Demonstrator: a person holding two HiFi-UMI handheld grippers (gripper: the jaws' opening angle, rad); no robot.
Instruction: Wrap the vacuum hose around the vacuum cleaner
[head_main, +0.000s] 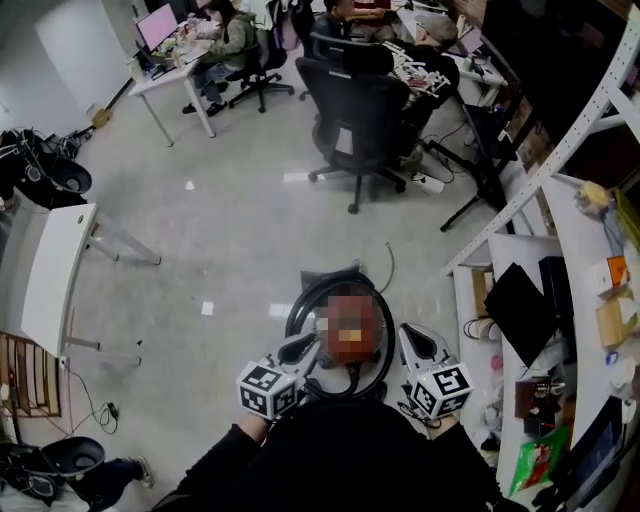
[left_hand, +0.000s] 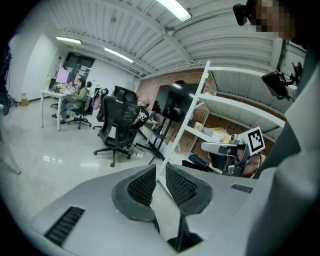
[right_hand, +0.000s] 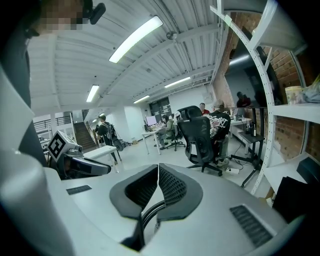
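Item: hose (head_main: 300, 306), black, lying in a loose loop on the floor (head_main: 230, 230) right in front of you, between the two tools. The cleaner body cannot be made out, because a mosaic patch and your own torso cover the loop's middle. Left hand-held gripper (head_main: 306, 345): jaws pressed together with nothing between them, just beside the loop's left arc. Right hand-held gripper (head_main: 408, 332): jaws likewise closed and empty, just beside the right arc. The dark curved strands seen low through its gap in the right gripper view are probably the hose below, not a hold. Risks, as judged: neither tool holds the hose, so a lift begun with closed jaws would only nudge the loop and let it spring wider. A springy hose taken at one point may uncoil or twist off the cleaner. A hard pull may drag or tip the cleaner. The thin cable (head_main: 386, 262) beyond the loop and the shelf upright (head_main: 545, 160) to your right could snag a swung coil.
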